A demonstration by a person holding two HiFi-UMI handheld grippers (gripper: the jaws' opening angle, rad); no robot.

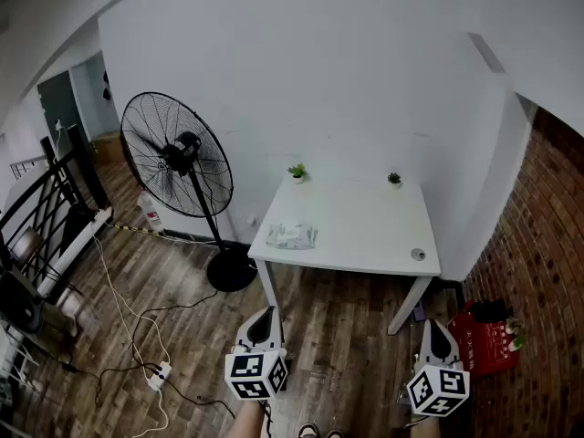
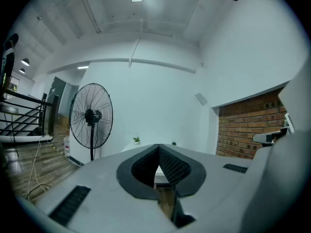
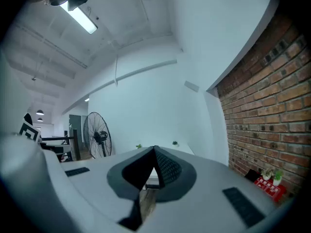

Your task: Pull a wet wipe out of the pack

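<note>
The wet wipe pack (image 1: 292,236) lies flat near the left front corner of the white table (image 1: 365,235), far ahead of both grippers. My left gripper (image 1: 266,314) is low over the wood floor in front of the table, its jaws closed tip to tip with nothing between them. My right gripper (image 1: 434,327) hangs beside it to the right, also shut and empty. In the left gripper view the dark pads (image 2: 170,165) meet at a point. The right gripper view shows the same closed pads (image 3: 166,168). Neither gripper view shows the pack.
Two small potted plants (image 1: 297,172) (image 1: 394,179) stand at the table's back edge, and a small round object (image 1: 418,255) lies at its front right. A large standing fan (image 1: 178,158) is left of the table. Cables and a power strip (image 1: 157,373) lie on the floor; a red box (image 1: 482,343) sits by the brick wall.
</note>
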